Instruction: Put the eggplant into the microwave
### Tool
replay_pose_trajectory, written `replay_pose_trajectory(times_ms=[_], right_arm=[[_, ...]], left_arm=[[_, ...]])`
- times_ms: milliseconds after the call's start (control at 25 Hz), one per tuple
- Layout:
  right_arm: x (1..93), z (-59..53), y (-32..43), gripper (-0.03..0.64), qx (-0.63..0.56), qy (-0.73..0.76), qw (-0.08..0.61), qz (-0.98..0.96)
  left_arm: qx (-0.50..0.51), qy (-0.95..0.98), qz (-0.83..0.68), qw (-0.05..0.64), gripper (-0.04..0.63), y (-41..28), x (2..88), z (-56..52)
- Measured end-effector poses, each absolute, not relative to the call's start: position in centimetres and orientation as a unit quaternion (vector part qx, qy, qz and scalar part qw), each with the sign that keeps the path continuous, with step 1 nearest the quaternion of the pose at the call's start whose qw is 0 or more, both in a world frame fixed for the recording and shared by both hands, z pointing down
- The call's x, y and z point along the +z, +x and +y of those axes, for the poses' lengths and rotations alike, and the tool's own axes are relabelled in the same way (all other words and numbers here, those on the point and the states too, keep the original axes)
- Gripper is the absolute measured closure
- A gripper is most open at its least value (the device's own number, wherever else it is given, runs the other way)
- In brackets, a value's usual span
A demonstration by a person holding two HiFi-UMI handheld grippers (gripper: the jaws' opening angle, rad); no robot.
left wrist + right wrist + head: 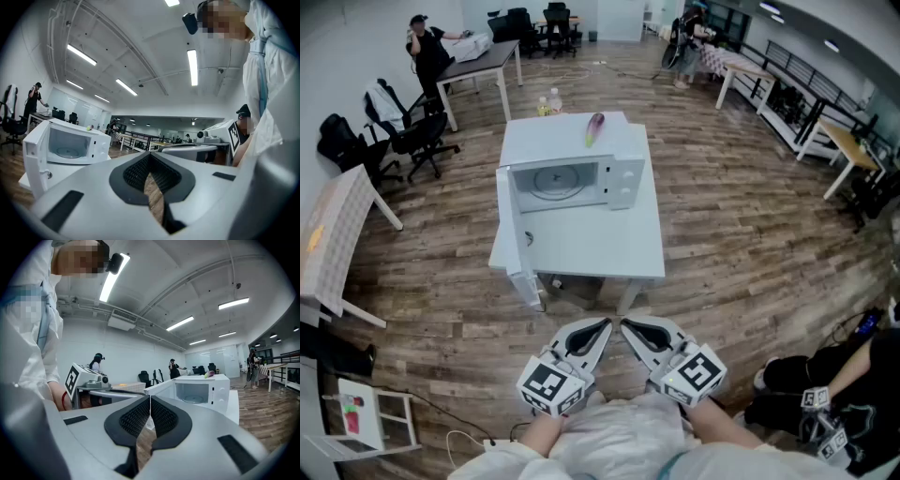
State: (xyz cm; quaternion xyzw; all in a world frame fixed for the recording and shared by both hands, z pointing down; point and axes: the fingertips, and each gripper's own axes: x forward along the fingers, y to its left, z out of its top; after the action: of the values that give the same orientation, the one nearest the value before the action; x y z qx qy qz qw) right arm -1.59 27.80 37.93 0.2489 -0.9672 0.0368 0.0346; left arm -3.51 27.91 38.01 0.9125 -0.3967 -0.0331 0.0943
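Atop the open microwave [623,183], eggplant [594,128]; inside, turntable [555,181]; left tongs [604,324], right tongs [626,324] clenched.

Open-plan office, desks [485,62], swivel chairs [425,139], ceiling strip lights [192,67], wood-look floor [731,216]

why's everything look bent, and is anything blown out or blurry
Head view: fisheye bows the floorboards around the table, all sharp. Left gripper view: ceiling light blown white, dark corners. Right gripper view: eggplant tiny atop the microwave.

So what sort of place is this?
Probably an open-plan office or lab: desks and office chairs along the walls, with a microwave on a white table set mid-floor.
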Motion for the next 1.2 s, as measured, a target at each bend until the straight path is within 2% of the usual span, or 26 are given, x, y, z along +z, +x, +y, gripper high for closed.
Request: replay_pose_trajectory(times_ms=[600,920,1200], right_arm=[[37.9,28.2,-1.3,0.581,0.041,0.252,0.044,-0.966],[37.5,28.0,-1.8,0.578,0.08,0.241,0.018,-0.967],[37.8,27.9,-1.8,0.578,0.073,0.252,0.034,-0.964]], left_arm=[[-0.03,0.916,-0.39,0.086,0.594,-3.1,38.2,28.2],[-0.023,0.915,-0.392,0.09,0.594,-3.5,38.1,28.2],[-0.031,0.911,-0.402,0.09,0.594,-4.2,37.6,28.1]])
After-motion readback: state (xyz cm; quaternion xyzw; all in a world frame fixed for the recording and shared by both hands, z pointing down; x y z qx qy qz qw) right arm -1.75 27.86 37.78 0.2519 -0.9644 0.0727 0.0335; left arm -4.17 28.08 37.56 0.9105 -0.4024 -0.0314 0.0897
